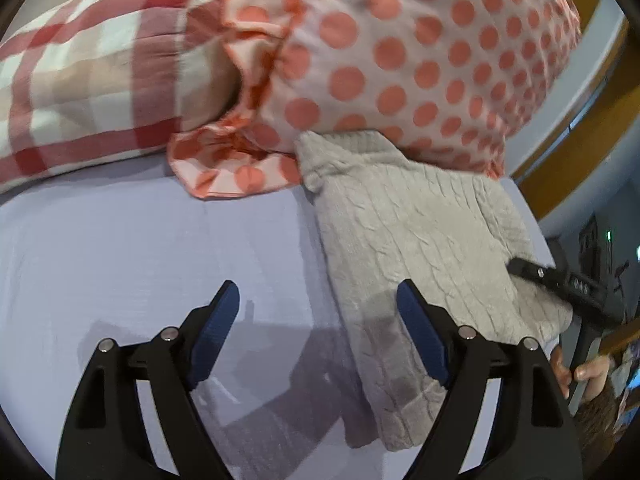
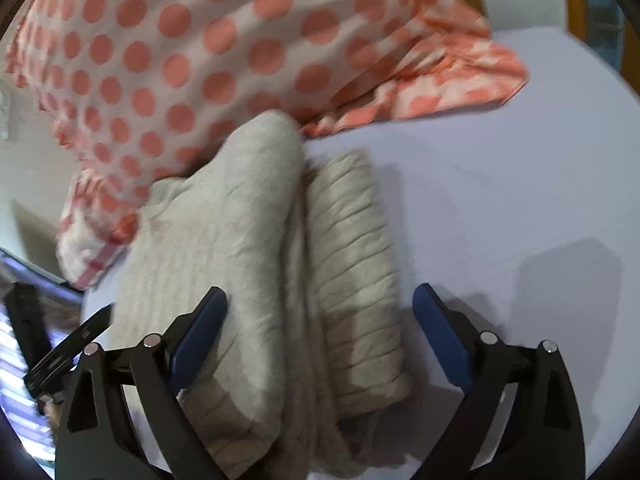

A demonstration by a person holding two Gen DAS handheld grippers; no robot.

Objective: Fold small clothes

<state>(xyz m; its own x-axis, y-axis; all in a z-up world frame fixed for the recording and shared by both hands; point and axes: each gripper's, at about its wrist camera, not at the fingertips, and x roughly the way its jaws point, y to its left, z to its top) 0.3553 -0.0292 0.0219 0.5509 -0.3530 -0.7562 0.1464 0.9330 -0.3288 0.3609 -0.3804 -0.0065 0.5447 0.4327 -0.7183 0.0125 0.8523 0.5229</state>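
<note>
A soft grey knitted sweater (image 2: 256, 264) lies folded on the pale purple bed sheet (image 1: 140, 248), near the sheet's right edge. Its far end touches a big white pillow with orange dots (image 1: 420, 52). A red and white checked pillow (image 1: 88, 76) sits beside that one. The left gripper (image 1: 318, 296) is wide open and holds nothing. The right gripper (image 2: 320, 300) is wide open over the sweater and holds nothing.

1. A pale grey cable-knit sweater (image 2: 240, 240) lies folded on the lilac bed sheet (image 2: 500, 184).
2. It is doubled into a thick bundle, with a ribbed part (image 2: 356, 264) lying alongside the main fold.
3. Its far end touches the polka-dot pillow (image 2: 180, 48).
</note>
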